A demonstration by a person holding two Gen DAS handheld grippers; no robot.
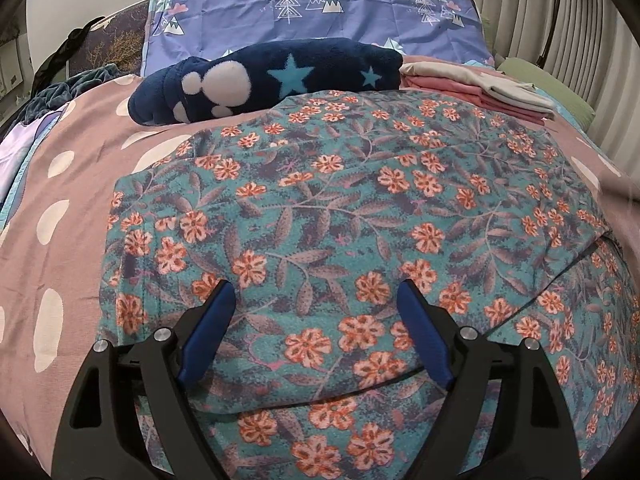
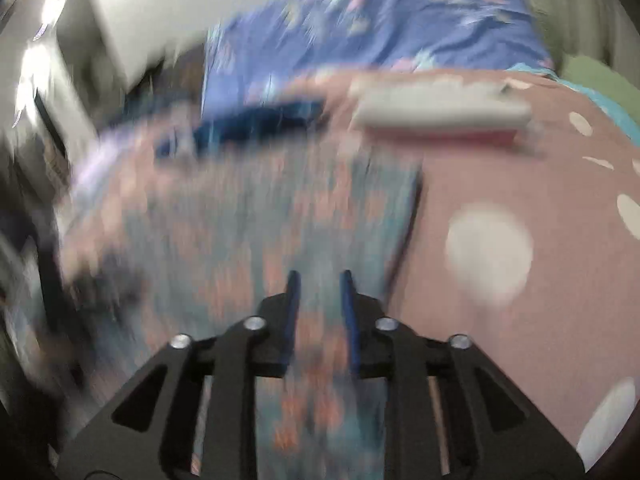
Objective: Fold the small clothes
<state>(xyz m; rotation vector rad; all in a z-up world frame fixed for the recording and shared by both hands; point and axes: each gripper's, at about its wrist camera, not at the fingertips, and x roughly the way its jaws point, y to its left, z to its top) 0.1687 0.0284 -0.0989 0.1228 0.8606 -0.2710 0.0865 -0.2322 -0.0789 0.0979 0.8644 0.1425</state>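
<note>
The left gripper [image 1: 316, 292] hovers with jaws spread wide over the floral garment [image 1: 360, 208] lying flat on the dotted pink bedsheet [image 1: 68, 216]. The right gripper [image 2: 320, 280], blurred, shows a narrow gap above the same cloth. Beyond lies a star-patterned navy blanket [image 1: 280, 76].

A bed with a pink polka-dot sheet [image 1: 80, 184] carried a floral garment [image 1: 340, 216], a navy star blanket [image 1: 280, 76] and folded clothes [image 1: 472, 84].

Even light; right view motion-blurred
</note>
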